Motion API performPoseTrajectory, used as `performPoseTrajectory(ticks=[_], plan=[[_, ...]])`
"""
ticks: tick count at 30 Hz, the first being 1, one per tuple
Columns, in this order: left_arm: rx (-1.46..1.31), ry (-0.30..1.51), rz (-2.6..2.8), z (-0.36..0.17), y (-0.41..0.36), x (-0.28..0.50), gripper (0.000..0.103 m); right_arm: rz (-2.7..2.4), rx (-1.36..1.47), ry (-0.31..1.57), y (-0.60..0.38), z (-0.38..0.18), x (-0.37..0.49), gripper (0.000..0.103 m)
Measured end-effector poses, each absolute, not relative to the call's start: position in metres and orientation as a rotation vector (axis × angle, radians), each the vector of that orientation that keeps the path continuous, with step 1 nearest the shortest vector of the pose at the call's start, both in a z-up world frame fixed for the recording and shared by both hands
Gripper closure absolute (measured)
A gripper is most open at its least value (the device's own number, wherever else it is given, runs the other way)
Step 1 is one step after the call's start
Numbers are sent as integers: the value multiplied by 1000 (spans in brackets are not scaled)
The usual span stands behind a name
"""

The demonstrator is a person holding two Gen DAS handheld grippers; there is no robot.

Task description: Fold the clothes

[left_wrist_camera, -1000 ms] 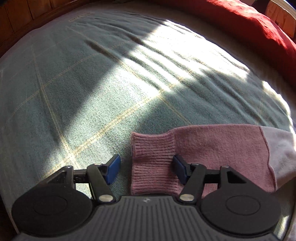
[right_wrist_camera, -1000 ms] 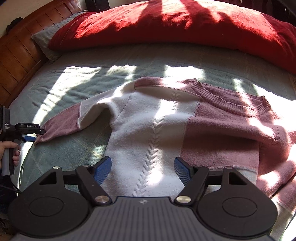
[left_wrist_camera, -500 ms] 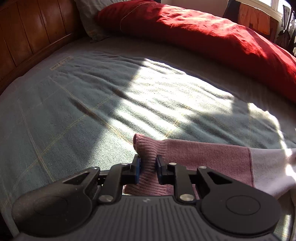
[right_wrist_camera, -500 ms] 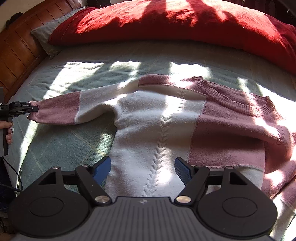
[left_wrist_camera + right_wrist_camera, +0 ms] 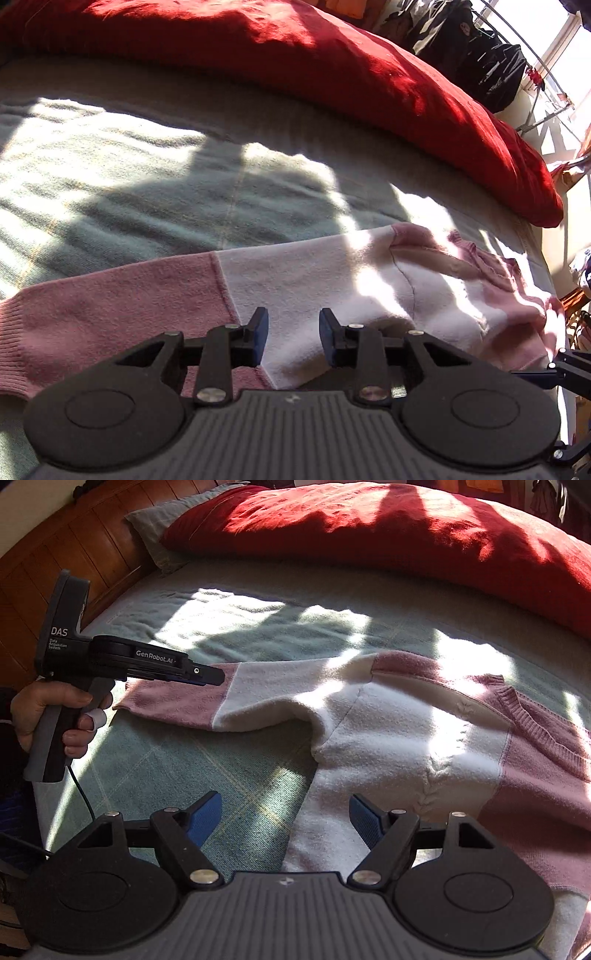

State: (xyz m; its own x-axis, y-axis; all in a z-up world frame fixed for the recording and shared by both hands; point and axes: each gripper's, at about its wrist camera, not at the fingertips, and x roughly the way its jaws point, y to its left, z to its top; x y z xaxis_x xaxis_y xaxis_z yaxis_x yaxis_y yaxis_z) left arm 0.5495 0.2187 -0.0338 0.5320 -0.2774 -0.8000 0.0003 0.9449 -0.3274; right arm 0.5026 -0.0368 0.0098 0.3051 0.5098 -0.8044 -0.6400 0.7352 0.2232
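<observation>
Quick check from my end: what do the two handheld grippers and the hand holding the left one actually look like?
Both grippers have black linkage fingers with blue pads on a ribbed grey body: left gripper, right gripper. From the side, the left one has a grey pistol handle, white "DAS" and "GenRobot.AI" lettering, and a dark cable trailing down. The hand gripping it wears a white band on one finger.

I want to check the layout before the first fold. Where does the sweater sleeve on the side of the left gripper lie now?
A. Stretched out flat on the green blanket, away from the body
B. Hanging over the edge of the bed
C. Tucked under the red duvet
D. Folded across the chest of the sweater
A: the sleeve lies stretched sideways on the green blanket, away from the sweater body, its pink cuff toward the bed's side.
</observation>
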Motion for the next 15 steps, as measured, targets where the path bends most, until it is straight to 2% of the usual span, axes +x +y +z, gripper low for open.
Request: performPoseTrajectory(ticks=[4, 6, 10, 12, 13, 15], plan=[[-216, 1089, -166, -54, 213, 572, 69, 850, -334, 953, -3, -5, 517, 41], [-144, 1092, -140, -58, 217, 578, 68, 873, -423, 934, 10, -12, 524, 54], [-113, 1078, -45, -54, 236, 583, 70, 876, -599, 888, 26, -26, 534, 56], [-201, 1076, -64, -48, 246, 582, 70, 882, -665, 863, 31, -30, 536, 56], [-240, 1070, -93, -45, 248, 581, 69, 896, -679, 859, 33, -32, 537, 56], [-269, 1065, -167, -43, 243, 578, 57, 932, -721, 849, 39, -38, 536, 56]])
